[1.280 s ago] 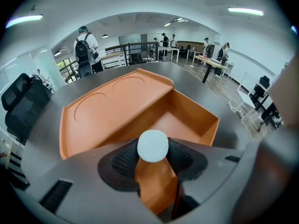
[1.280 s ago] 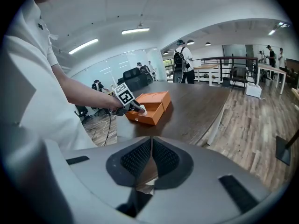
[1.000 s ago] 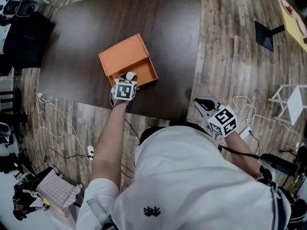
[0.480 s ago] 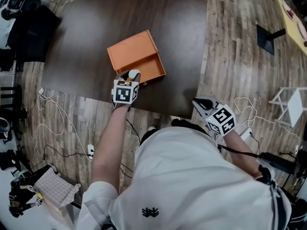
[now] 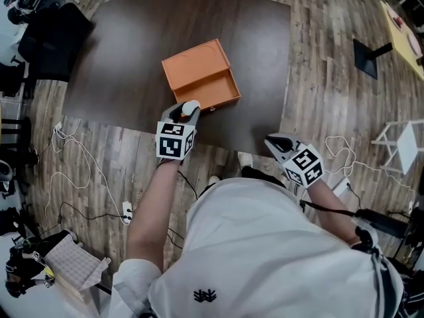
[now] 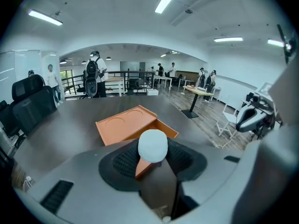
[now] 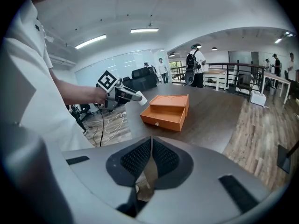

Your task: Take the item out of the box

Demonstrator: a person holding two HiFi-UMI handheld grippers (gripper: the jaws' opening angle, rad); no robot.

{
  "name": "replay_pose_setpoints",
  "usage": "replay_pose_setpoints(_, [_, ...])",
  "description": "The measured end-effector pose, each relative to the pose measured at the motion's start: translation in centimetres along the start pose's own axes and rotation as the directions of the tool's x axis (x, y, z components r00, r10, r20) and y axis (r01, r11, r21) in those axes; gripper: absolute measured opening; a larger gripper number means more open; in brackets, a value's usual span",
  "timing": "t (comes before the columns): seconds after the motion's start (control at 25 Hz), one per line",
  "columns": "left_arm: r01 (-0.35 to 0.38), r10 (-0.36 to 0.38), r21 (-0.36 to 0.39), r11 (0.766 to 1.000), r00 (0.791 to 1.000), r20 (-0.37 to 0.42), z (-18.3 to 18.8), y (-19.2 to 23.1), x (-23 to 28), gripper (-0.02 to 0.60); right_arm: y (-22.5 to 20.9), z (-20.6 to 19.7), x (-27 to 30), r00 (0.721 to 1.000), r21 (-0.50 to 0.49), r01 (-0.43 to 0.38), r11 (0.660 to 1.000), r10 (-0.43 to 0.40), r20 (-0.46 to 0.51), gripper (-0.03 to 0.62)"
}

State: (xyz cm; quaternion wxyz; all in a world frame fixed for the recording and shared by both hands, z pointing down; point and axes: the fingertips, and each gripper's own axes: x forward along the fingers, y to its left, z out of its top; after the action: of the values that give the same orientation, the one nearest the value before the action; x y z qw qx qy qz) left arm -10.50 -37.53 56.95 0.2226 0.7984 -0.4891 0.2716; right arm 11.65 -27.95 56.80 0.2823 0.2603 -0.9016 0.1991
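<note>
Two grippers are in play, and only one has work in it. Nearest the person, the right gripper (image 5: 275, 142) hangs off the near edge of the worktop (image 5: 126, 52), its jaws pressed together on nothing. Further out, the left gripper (image 5: 186, 112) has its jaws closed on a rounded white item (image 6: 153, 145), which sits high between the pads; a bit of orange shows under it, and I cannot tell whether that belongs to the item. A second ago this gripper was down at the open front of the orange box (image 5: 201, 75). Now it has pulled back toward the worktop's near edge and looks to have risen, bringing the item with it. Beyond the jaws, the box lies on the worktop with its drawer open toward the person, and what shows of the inside looks bare. By my reading the item is already clear of the box, so the task looks all but done; what remains is to set it down somewhere.
</note>
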Motion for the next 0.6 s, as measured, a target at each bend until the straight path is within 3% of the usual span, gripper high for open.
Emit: replay_pose_setpoints(0.6, [0.111, -0.113, 0.02, 0.994, 0.985, 0.132, -2.1, -4.1, -13.2, 0.172, 9.4, -0.2, 0.4, 0.999, -0.043, 0.046, 0.998, -0.046, 0.001, 0.011])
